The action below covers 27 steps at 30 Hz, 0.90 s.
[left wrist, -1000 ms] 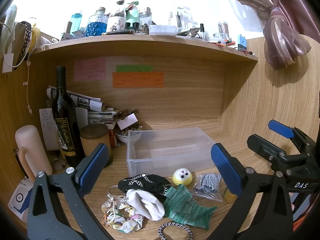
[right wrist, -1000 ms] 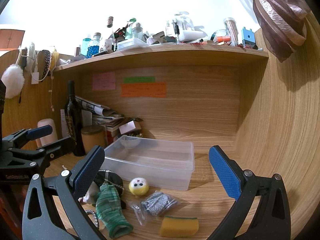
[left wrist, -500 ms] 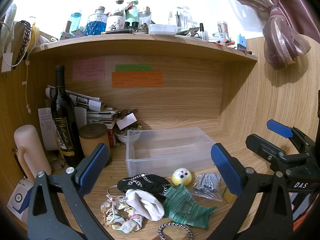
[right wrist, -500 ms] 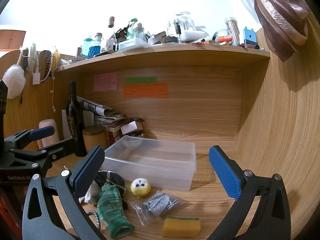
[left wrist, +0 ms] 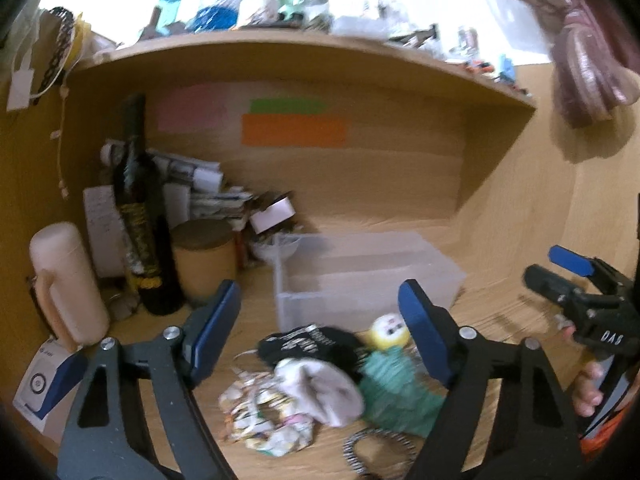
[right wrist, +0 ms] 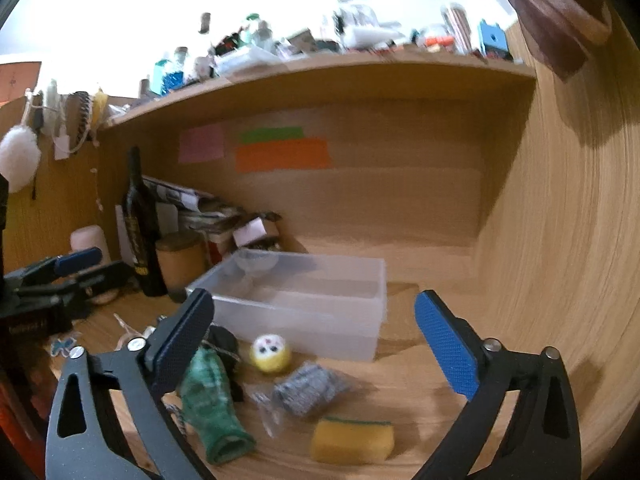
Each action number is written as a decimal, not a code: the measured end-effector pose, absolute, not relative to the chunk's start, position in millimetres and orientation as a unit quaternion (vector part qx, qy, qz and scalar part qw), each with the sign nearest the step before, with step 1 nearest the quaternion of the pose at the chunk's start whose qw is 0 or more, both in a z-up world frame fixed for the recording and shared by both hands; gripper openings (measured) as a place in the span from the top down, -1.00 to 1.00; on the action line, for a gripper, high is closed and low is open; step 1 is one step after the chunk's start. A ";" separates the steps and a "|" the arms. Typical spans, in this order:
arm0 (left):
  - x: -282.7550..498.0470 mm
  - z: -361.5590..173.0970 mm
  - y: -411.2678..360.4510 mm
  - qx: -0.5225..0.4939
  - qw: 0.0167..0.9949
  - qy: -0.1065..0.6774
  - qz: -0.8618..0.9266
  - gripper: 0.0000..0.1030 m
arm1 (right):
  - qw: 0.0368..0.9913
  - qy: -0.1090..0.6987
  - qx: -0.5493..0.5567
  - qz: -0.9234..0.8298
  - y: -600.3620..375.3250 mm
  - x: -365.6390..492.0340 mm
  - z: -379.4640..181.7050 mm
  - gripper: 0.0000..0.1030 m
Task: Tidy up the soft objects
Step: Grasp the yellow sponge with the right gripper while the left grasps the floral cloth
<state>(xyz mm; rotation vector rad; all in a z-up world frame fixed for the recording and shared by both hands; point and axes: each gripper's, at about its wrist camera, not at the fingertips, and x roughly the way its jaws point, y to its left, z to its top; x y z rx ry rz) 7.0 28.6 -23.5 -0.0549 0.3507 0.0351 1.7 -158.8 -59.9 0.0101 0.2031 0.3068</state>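
Only from the right wrist shows a sponge (right wrist: pixel 352 440); both tongs (left wrist: pixel 320 328) (right wrist: pixel 314 332) gape, seemingly empty.

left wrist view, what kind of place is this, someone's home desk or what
Most likely a home desk nook: a wooden shelf crowded with bottles, sticky notes on the back panel, and a wine bottle beside stacked papers.
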 end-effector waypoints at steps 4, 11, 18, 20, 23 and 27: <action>10.3 -40.1 43.7 -0.028 0.977 0.208 0.036 -0.42 | 0.979 0.139 0.002 0.148 -168.2 12.2 -72.9 -0.70; 11.9 -76.5 55.3 -0.019 0.962 0.266 0.062 -0.42 | 0.969 0.202 0.003 0.145 -179.5 25.3 -101.0 -0.68; 20.0 -115.2 69.1 -0.043 0.940 0.331 0.069 -0.42 | 0.954 0.255 0.007 0.156 -182.0 29.9 -125.5 -0.68; 23.3 -122.1 69.6 -0.044 0.935 0.346 0.071 -0.42 | 0.951 0.267 0.001 0.157 -179.0 32.5 -130.5 -0.68; 27.9 -131.5 70.7 -0.046 0.927 0.364 0.074 -0.42 | 0.945 0.285 -0.005 0.158 -177.8 36.7 -139.2 -0.62; 30.5 -139.7 72.7 -0.057 0.924 0.373 0.067 -0.24 | 0.937 0.311 0.001 0.159 -178.5 44.0 -149.7 -0.41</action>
